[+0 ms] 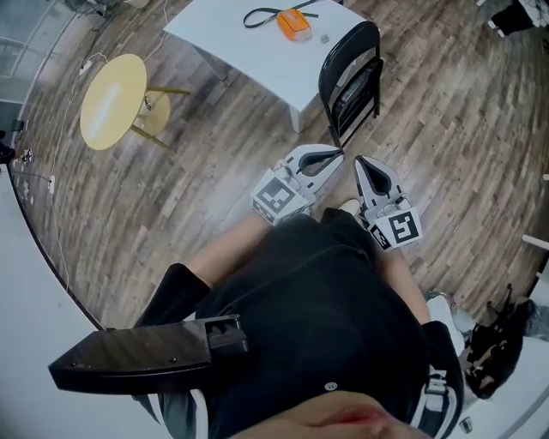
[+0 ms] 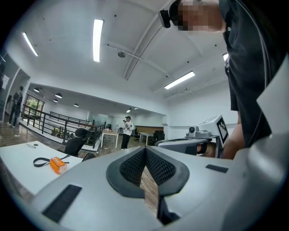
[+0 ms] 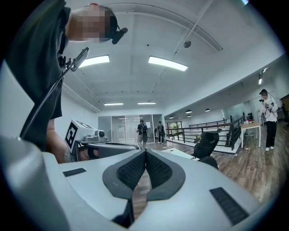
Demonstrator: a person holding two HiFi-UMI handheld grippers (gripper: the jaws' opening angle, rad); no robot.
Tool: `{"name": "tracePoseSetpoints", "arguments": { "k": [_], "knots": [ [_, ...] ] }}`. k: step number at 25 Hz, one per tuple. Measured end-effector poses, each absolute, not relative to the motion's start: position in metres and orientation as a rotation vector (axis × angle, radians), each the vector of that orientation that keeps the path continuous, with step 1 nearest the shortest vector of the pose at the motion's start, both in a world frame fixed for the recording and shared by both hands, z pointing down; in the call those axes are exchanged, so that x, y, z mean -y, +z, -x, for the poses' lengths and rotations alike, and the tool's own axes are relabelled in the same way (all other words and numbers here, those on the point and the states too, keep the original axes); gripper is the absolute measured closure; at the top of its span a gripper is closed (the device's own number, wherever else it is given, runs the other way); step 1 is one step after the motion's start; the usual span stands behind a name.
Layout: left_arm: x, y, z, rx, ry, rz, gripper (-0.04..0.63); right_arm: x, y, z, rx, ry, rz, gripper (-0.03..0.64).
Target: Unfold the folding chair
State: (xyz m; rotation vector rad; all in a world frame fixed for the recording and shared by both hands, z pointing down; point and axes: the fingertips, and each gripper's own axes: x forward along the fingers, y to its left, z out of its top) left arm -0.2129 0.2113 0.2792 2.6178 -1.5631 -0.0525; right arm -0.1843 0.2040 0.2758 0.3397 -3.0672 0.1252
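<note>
**Both claws clenched and empty, chair not touched**

Left gripper (image 1: pixel 336 156): jaws pressed together. The ribbed pads meet at the tips with nothing between them. Right gripper (image 1: pixel 361 162): same, clenched on nothing. Both are held level in front of the person's black shirt (image 1: pixel 317 300). They sit side by side with tips near each other but apart, angled slightly inward. Each gripper view shows the other gripper alongside, with its square-marker cube facing the camera.

Black metal-framed folding chair (image 1: pixel 352 79): upright on the wood-plank floor (image 1: pixel 214 171). It is ahead of both grippers and clear of them, just beside the near corner of the white rectangular table (image 1: pixel 249 51). It looks folded flat, seat tucked against the curved back. Can't tell whether it touches the table.

On the table: a flat orange object (image 1: pixel 293 24) with a black strap (image 1: pixel 262 15) just beside it. The left gripper view shows the same pair on the tabletop.

Round yellow side table (image 1: pixel 111 100): left of the white table, well apart from the chair.

Background in the gripper views: open office with ceiling strip lights, a dark railing, and a few people standing far off.
</note>
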Motion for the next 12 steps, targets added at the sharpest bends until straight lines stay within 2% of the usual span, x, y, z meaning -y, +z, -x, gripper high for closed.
{"name": "tracePoseSetpoints", "arguments": {
  "k": [12],
  "knots": [
    [-0.148, 0.290, 0.232, 1.627, -0.017, -2.557, 0.592, -0.134, 0.285, 0.198, 3.086, 0.153, -0.281, 0.609]
  ]
}}
